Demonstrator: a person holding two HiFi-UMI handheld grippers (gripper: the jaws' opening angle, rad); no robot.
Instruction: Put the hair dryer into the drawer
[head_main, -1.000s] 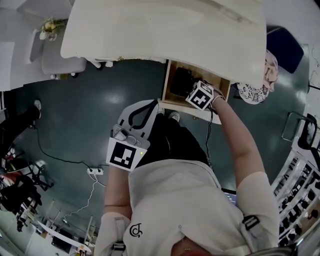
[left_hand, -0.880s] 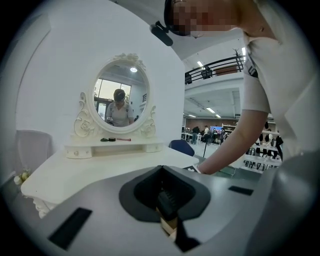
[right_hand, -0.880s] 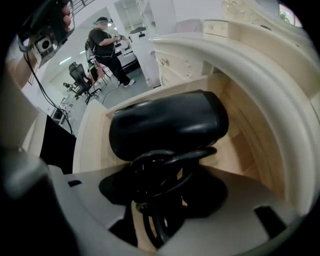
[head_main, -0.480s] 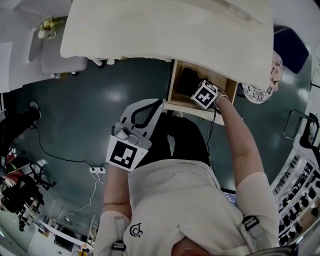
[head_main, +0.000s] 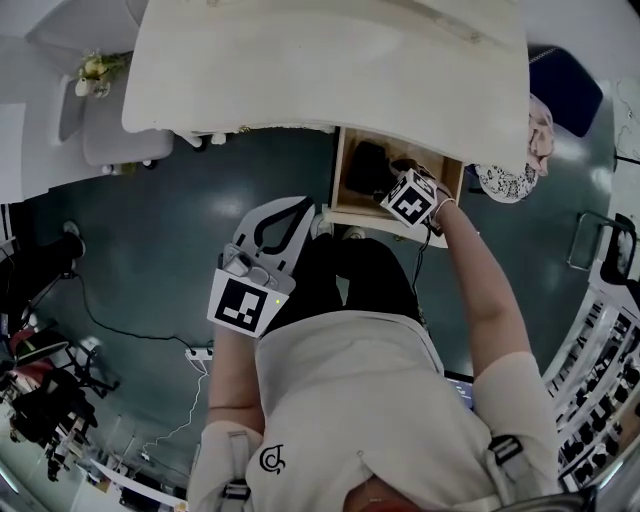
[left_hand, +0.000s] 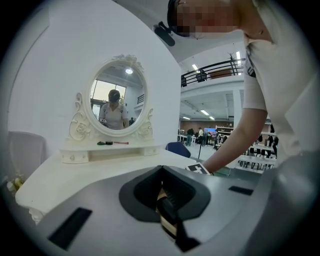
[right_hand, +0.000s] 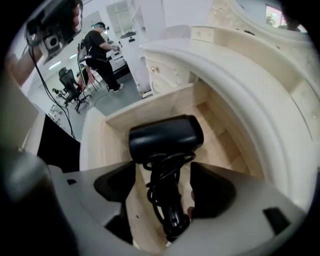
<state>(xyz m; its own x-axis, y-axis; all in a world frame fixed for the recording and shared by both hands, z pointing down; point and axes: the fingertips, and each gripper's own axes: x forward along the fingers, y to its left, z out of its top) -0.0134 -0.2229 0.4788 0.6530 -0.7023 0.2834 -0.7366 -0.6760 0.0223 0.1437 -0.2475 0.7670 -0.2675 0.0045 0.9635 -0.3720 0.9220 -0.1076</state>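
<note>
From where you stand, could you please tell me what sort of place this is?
Probably a big workshop hall staged with bedroom furniture: a white dressing table with an oval mirror, near an office chair and a mezzanine railing.

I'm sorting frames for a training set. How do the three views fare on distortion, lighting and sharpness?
Head view: heavy fisheye bows the dressing table; the hair dryer is a dark shape in the shaded drawer. Left gripper view: black vignette, a mosaic patch on top, mirror fairly sharp. Right gripper view: evenly lit, hair dryer clear, near foreground soft.
</note>
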